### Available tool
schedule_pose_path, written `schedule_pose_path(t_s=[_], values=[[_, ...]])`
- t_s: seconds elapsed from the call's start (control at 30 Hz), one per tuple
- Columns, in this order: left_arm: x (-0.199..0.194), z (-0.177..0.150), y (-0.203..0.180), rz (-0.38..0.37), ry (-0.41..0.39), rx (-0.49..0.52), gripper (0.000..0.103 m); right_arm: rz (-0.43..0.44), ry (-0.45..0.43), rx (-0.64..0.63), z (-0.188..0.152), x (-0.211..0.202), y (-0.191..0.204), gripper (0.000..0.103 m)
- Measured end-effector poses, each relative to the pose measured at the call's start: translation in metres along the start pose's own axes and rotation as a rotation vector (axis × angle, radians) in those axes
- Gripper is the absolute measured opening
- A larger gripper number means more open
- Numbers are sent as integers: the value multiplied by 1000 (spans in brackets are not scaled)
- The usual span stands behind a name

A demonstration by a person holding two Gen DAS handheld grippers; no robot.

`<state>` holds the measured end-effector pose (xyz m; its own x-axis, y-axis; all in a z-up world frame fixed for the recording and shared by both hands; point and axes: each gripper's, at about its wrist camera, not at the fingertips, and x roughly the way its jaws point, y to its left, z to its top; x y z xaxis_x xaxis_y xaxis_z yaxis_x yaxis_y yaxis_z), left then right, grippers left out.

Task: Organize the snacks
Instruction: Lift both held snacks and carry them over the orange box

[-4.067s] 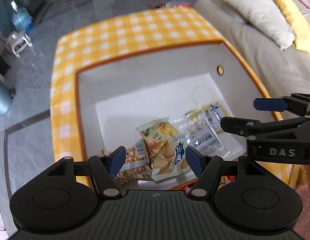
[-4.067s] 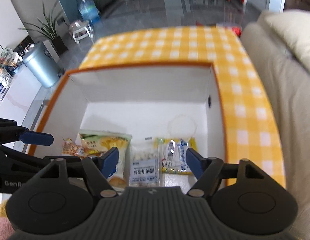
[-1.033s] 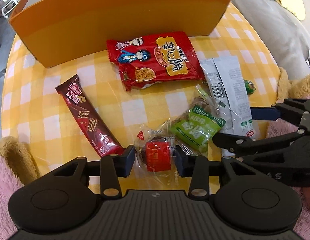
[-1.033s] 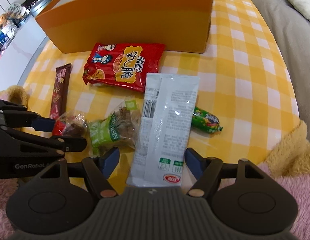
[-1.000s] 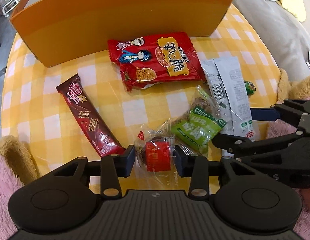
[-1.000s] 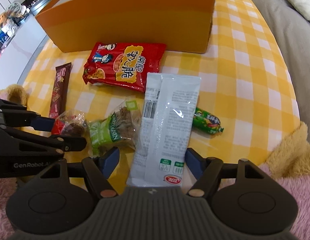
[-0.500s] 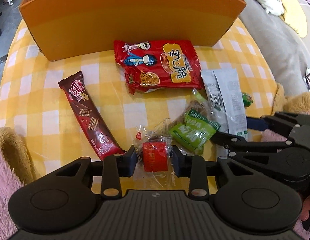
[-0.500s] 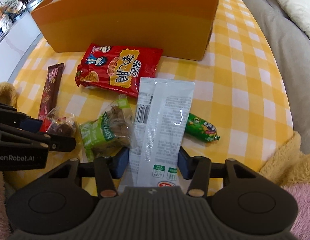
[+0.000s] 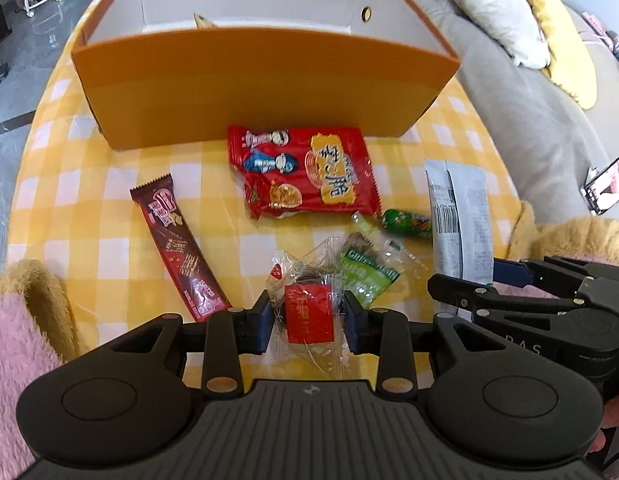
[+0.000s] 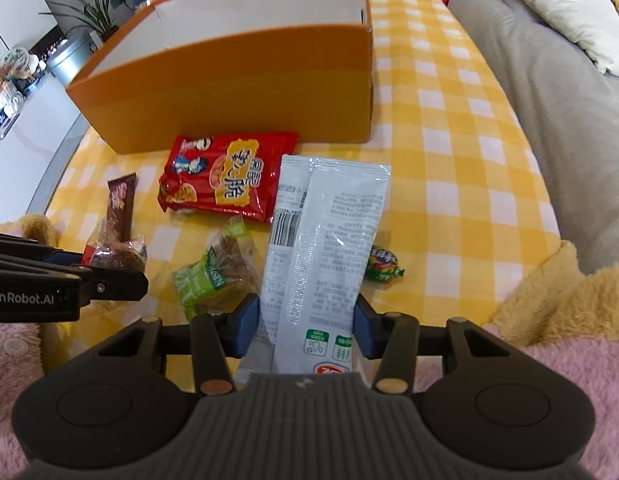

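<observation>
My left gripper [image 9: 307, 322] is shut on a clear-wrapped snack with a red label [image 9: 308, 312] and holds it above the checked table. My right gripper [image 10: 307, 326] is shut on a long white packet [image 10: 325, 248], lifted off the table. On the cloth lie a red chip bag [image 9: 305, 172], a brown chocolate bar [image 9: 175, 246], a green raisin pack [image 9: 367, 270] and a small green candy [image 9: 407, 222]. The orange box [image 9: 261, 80] stands behind them, open at the top.
The yellow checked tablecloth [image 10: 461, 184] reaches the grey sofa [image 10: 557, 88] on the right, with cushions [image 9: 493, 8] on it. Fuzzy yellow and pink sleeves [image 10: 565, 304] frame both grippers. A plant and bin [image 10: 69, 56] stand far left.
Both grippers have closed on their snacks and risen: the left on the red-label snack, the right on the white packet. Four seconds ago both hung open over the box.
</observation>
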<state>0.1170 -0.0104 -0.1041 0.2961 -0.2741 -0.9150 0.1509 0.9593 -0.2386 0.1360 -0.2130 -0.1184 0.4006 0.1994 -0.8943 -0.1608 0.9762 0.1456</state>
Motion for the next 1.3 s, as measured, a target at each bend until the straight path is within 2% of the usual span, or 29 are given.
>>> schedule_pose_path(t_s=[0.37,0.6,0.87,1.03,1.3], values=[[-37,14,-10,6,-102,15,39,8,-73,-4,6,-35,5,47],[-61,30,-19,11,-178,44,39,27,-156,-14,20,-65,8,47],[-87,60,-28,26,-276,90,39,39,-277,-39,50,-99,12,47],[-95,82,-36,37,-322,138,39,55,-323,-77,74,-108,18,47],[-89,126,-37,41,-330,152,39,51,-348,-149,119,-102,22,47]])
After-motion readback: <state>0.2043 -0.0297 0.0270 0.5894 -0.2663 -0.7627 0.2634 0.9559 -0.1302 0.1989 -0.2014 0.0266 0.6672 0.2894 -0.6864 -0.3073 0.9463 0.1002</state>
